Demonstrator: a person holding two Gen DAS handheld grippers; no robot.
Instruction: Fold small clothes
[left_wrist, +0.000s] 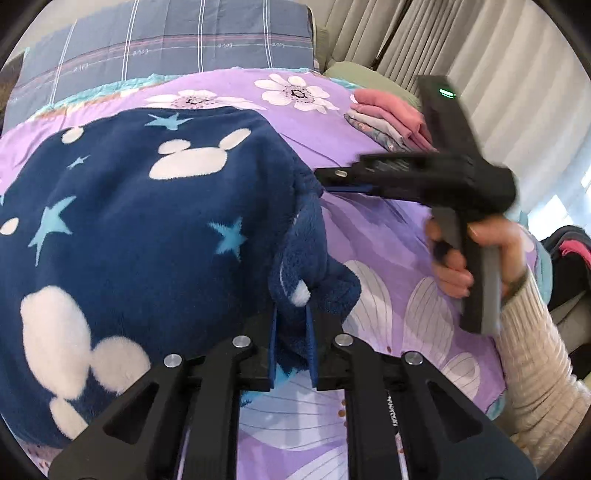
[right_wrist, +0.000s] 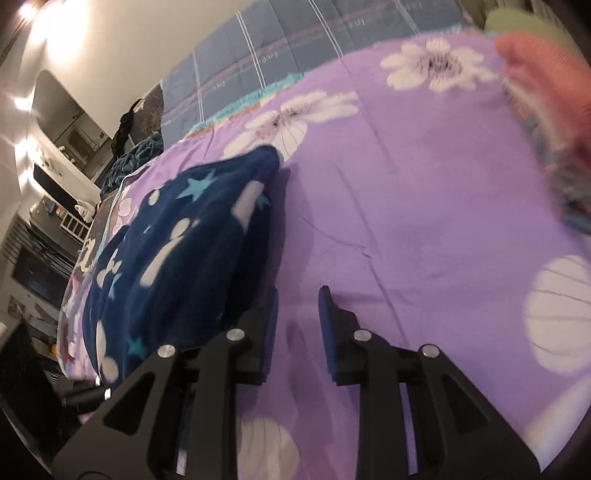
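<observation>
A navy fleece garment with white mouse heads and light blue stars lies on the purple flowered bedspread. My left gripper is shut on a bunched fold at the garment's right edge. My right gripper shows from the side in the left wrist view, its tip beside the garment's right edge. In the right wrist view my right gripper is open and empty over bare bedspread, with the garment just to its left.
A stack of folded clothes, pink on top, sits at the bed's far right, and shows blurred in the right wrist view. A grey-blue checked pillow lies at the head. Curtains hang on the right.
</observation>
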